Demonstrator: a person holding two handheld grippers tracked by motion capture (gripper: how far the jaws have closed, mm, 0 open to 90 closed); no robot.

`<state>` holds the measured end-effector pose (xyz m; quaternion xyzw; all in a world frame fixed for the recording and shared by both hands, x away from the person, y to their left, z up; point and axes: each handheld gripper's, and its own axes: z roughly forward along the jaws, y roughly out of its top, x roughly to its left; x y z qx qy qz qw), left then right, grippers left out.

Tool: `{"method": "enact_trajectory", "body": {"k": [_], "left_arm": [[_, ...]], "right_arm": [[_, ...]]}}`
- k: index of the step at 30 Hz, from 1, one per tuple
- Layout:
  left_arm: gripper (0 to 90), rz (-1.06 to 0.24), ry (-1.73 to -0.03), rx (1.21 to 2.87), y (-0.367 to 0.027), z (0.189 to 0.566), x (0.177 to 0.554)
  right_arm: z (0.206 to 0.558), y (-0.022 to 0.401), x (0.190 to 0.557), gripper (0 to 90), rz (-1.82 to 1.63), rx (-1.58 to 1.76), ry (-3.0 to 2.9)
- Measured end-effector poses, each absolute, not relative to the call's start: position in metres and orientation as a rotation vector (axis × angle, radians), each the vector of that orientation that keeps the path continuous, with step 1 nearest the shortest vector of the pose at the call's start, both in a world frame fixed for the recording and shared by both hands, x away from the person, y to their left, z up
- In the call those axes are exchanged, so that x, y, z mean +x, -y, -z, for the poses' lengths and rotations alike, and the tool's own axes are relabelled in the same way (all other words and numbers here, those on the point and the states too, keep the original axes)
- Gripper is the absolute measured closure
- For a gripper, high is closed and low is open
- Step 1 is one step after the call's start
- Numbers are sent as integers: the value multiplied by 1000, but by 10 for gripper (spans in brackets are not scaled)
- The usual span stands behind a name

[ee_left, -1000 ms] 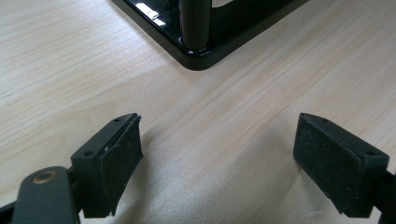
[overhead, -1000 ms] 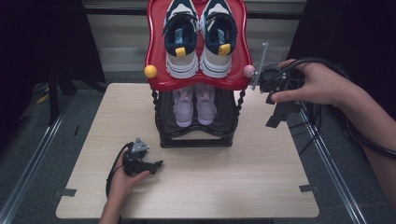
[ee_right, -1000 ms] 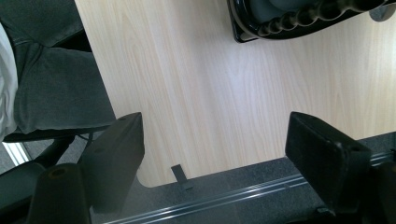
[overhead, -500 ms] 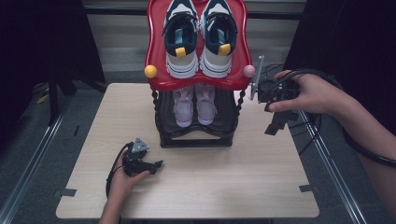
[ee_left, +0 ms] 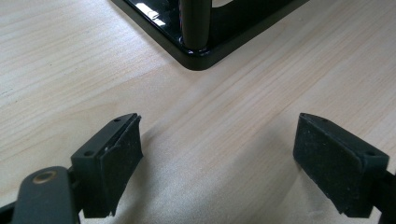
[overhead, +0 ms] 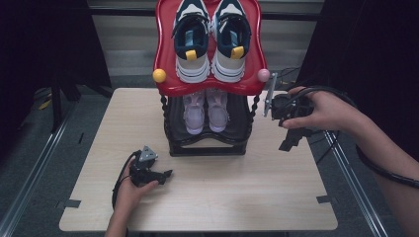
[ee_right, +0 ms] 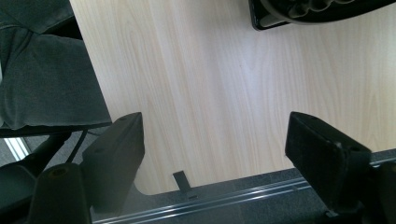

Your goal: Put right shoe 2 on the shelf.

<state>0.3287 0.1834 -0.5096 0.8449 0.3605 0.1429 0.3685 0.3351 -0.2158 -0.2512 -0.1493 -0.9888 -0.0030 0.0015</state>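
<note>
The two-tier shoe rack with a glossy red top tray and black lower frame (overhead: 207, 89) stands at the rear centre of the pale wood-grain surface (overhead: 222, 187) and serves as the reference landmark. A pair of navy-and-white sneakers with yellow heel tabs (overhead: 211, 39) rests on the rack's red top tray. A pair of pale pink sneakers (overhead: 205, 111) rests on the black lower shelf.

The left hand-held gripper (overhead: 150, 173) lies low on the surface, in front of the rack's front-left corner and near it, not touching. In the left gripper view its jaws stand wide apart with nothing between them, and the rack's black base corner (ee_left: 198, 51) lies just ahead of the jaws.

The right hand-held gripper (overhead: 289, 123) is held above the surface, just beside the rack's right side, level with the lower shelf. In the right gripper view its jaws are spread wide and hold nothing; bare surface lies beneath them.
</note>
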Motion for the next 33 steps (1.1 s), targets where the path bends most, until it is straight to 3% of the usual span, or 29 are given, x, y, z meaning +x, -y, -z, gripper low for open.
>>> {"method": "enact_trajectory", "body": {"k": [33], "left_arm": [[148, -367, -925, 2170, -183, 510, 329]], "right_arm": [[307, 226, 330, 192, -2, -488, 3070]]}}
